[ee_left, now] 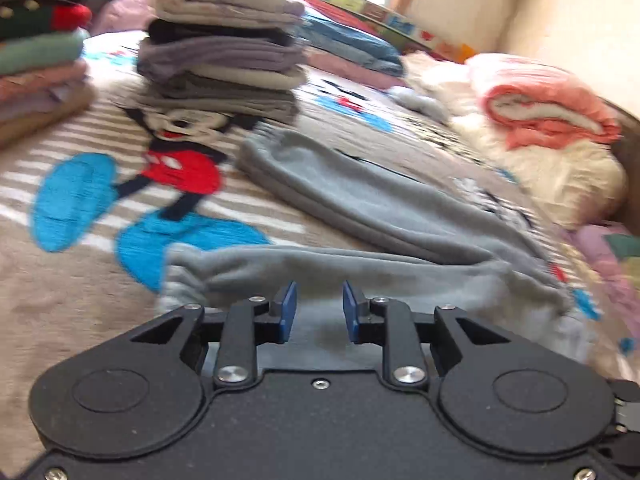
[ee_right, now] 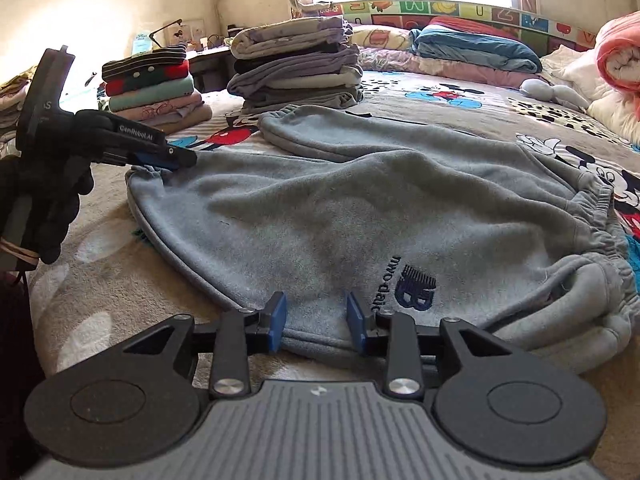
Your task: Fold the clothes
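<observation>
Grey sweatpants (ee_right: 360, 216) lie spread on the bed, waistband at the right, one leg cuff at the left, the other leg (ee_left: 360, 184) stretched toward the clothes piles. My left gripper (ee_left: 319, 312) is open, its blue pads over the near leg's cuff end; in the right wrist view it (ee_right: 176, 160) sits at the cuff, and I cannot tell there whether it touches. My right gripper (ee_right: 316, 322) is open, its pads either side of the pants' near folded edge beside a dark embroidered logo (ee_right: 416, 288).
A cartoon-mouse blanket (ee_left: 100, 200) covers the bed. Two piles of folded clothes (ee_right: 296, 68) (ee_right: 154, 88) stand at the back. A blue folded quilt (ee_right: 476, 54), a pink blanket roll (ee_left: 548, 108) and white bedding lie at the right.
</observation>
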Demonstrator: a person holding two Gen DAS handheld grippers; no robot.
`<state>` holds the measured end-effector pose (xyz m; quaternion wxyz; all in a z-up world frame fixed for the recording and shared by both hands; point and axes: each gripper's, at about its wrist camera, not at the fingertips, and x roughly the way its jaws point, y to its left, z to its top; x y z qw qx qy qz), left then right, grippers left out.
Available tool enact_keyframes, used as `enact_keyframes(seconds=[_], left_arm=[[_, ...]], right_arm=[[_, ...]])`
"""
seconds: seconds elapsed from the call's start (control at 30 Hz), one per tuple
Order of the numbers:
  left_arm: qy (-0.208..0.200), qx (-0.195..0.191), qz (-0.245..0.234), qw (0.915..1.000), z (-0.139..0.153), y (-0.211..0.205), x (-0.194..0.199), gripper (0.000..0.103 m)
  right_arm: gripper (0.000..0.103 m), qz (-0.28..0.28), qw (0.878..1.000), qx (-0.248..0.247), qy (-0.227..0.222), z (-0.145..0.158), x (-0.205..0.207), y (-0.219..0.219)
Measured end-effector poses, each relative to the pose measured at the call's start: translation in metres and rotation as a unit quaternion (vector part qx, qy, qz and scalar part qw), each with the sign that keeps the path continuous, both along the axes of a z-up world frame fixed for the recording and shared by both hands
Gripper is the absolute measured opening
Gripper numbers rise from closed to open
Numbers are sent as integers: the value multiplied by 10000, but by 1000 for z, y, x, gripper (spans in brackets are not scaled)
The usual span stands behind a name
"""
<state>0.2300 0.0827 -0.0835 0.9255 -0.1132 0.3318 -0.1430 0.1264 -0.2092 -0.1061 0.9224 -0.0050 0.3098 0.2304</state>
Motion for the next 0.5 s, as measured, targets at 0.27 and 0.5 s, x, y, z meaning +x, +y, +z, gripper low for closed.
enact_keyframes(seconds=[0.27, 0.5], left_arm=[[28, 490, 861, 9951, 6, 15, 20, 5], [-336, 1209, 267, 9917, 0, -15, 4, 23]], right_arm=[[38, 72, 9998, -129, -108, -1, -2, 6], [39, 88, 9997, -234, -73, 1, 1, 12]])
